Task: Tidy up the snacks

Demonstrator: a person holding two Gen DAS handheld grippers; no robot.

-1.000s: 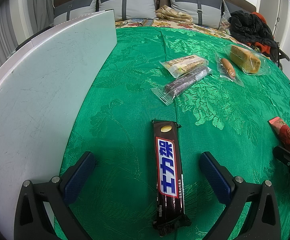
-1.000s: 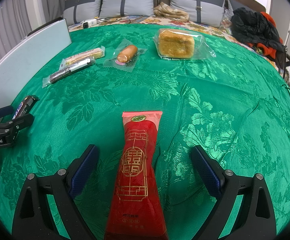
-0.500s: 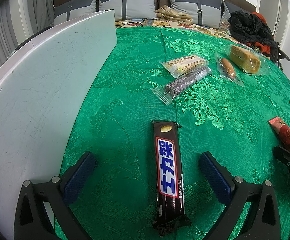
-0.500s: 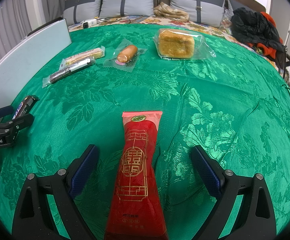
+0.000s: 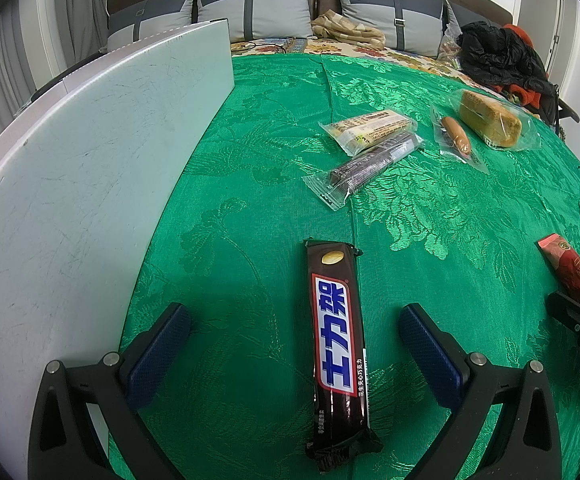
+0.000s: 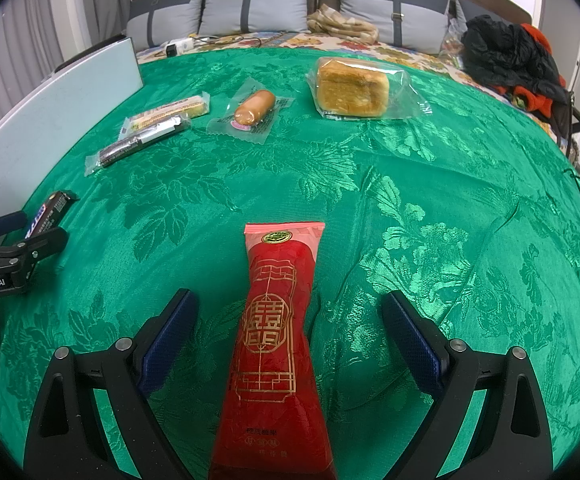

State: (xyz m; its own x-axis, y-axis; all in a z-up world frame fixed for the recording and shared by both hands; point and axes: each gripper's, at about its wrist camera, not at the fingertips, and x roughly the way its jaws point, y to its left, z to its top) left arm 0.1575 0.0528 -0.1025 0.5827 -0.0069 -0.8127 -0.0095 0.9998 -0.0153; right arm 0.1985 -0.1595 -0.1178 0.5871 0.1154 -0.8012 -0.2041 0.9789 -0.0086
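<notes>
My left gripper (image 5: 293,320) is open, its fingers either side of a dark brown chocolate bar (image 5: 337,344) lying flat on the green cloth (image 5: 250,184). My right gripper (image 6: 290,312) is open around a red candy packet (image 6: 276,344) lying flat between its fingers. Farther back lie a dark wafer bar in clear wrap (image 6: 138,144), a yellow biscuit pack (image 6: 170,114), a wrapped sausage (image 6: 254,110) and a bagged bread loaf (image 6: 351,88). The left gripper (image 6: 22,236) also shows at the left edge of the right wrist view.
A white board (image 5: 70,168) stands along the left side of the cloth. Grey pillows (image 6: 258,4) line the back, with a folded cloth (image 6: 341,26) and a black and red clothes pile (image 6: 509,56) at the back right.
</notes>
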